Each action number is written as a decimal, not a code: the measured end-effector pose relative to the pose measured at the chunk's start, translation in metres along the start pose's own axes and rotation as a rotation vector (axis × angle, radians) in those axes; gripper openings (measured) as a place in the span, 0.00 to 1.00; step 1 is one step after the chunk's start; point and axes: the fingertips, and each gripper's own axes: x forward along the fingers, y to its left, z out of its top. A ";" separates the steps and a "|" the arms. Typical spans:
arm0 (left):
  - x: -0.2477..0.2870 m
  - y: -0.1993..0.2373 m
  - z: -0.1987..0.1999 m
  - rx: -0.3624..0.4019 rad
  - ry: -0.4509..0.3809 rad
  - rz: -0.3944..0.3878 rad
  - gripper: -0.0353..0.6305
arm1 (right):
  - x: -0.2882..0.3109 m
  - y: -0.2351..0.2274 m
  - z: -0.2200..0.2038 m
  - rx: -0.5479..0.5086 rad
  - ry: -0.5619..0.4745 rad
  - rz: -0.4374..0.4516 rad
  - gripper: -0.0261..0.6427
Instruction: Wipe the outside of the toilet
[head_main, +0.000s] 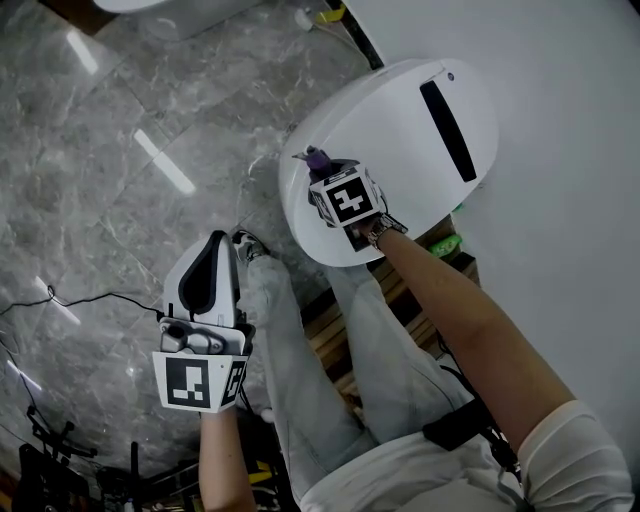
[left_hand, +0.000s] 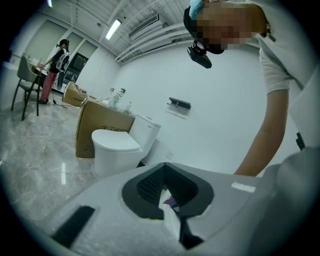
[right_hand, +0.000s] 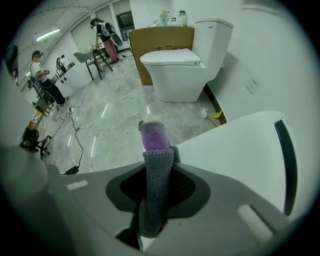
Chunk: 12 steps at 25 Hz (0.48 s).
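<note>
Toilet (head_main: 385, 125), white with its lid down and a black slot across the top, fills the 1 o'clock part of the head view, set against a white wall (head_main: 570, 200). The right gripper (head_main: 328, 172) is over the lid's rim at its 8 o'clock side, jaws clamped on a cloth (right_hand: 156, 185), grey below with a purple tip that sticks out past the jaws. In the right gripper view the lid lies at 3 o'clock of the jaws, just beside the cloth, and the cloth's tip stands at 12 o'clock against the floor (head_main: 100, 200). Whether the cloth touches the lid I cannot tell. The left gripper (head_main: 218, 248) is at 7 o'clock in the head view, well apart from the toilet, over the marble floor and just beside the person's shoe (head_main: 248, 245). Its jaws are closed together; a small white and purple bit shows at their root, too small to name. A second toilet (right_hand: 180, 70) stands at 12 o'clock in the right gripper view, with a box (right_hand: 160, 37) behind it and people farther off at 10 o'clock.
</note>
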 end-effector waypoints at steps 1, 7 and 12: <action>0.003 -0.002 0.001 0.001 0.000 0.000 0.06 | 0.000 0.002 0.001 -0.005 -0.004 0.008 0.18; 0.024 -0.024 0.001 0.016 0.014 -0.007 0.06 | -0.002 0.034 0.005 -0.039 0.043 0.192 0.18; 0.051 -0.052 -0.001 0.020 0.022 -0.005 0.06 | -0.009 0.015 0.031 -0.055 0.015 0.209 0.18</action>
